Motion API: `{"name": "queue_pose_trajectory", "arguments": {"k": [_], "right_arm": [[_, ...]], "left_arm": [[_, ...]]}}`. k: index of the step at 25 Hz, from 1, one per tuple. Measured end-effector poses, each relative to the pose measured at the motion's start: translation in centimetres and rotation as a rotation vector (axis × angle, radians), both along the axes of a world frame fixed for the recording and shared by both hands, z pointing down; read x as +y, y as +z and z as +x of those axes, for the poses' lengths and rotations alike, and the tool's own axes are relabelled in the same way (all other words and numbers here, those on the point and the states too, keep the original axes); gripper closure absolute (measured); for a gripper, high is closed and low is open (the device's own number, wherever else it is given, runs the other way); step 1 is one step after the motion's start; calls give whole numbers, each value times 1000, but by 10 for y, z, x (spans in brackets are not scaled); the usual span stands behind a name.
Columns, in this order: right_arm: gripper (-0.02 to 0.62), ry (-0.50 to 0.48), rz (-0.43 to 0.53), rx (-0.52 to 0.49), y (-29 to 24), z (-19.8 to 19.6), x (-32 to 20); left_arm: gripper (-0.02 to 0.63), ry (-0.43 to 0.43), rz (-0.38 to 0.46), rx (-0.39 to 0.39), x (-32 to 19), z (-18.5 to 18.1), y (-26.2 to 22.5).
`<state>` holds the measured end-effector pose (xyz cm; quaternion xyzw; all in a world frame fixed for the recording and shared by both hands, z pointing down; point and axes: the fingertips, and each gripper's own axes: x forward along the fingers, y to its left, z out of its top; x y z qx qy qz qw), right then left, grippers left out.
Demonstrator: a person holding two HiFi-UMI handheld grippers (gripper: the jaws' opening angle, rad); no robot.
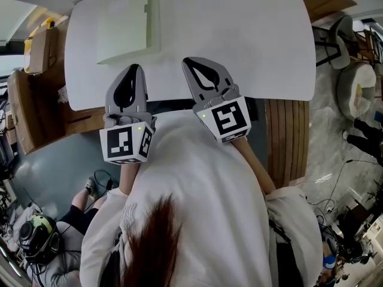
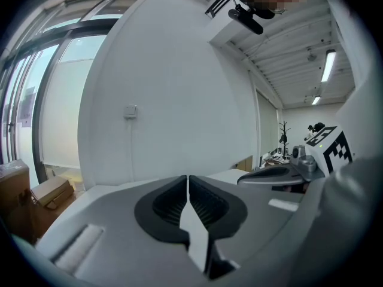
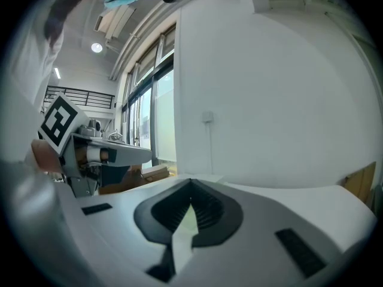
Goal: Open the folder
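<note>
Both grippers are pressed together with nothing between the jaws: your left hand-held gripper [image 1: 134,69] and your right hand-held gripper [image 1: 190,61].

Edges:
- The folder [image 1: 125,23] lies closed and flat on the far-left part of the table [image 1: 251,46].
- Its left side has only a thin margin to the table's left edge, and its far side is close to the far edge.
- A raised strip runs down its right side.
- Your left tip sits just beside the folder's near edge. From above you can't tell whether it touches.
- Your right tip is over bare top, near the folder's near-right corner but apart from it.
- Both gripper bodies cross the table's near edge, and the marker cubes hang off it over your lap.

Room to move:
- Right of the folder, bare white top runs wide out to the rounded right edge.
- The two grippers sit side by side with a gap between them.

Surface: the top is white and matte with rounded corners.

Room:
- A slatted wood panel [image 1: 287,136] stands just off the near-right corner.
- Brown wooden furniture and a cardboard box [image 1: 42,48] sit off the left edge.
- Cables [image 1: 103,178] lie on the floor at lower left.
- A white wall [image 2: 179,88] ahead carries a switch plate [image 2: 130,111].
- There are windows [image 2: 36,106] to its left and a strip light [image 2: 328,66] on the ceiling.
</note>
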<state>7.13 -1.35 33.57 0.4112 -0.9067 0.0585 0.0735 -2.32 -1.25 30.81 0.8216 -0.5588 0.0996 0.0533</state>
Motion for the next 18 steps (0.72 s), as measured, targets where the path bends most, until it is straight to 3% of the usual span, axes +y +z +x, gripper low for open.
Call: {"name": "queue_pose_trajectory", "arguments": {"k": [18], "right_arm": [[591, -9, -3, 15, 4, -7, -7]], "left_arm": [[597, 1, 8, 51, -7, -6, -3]]}}
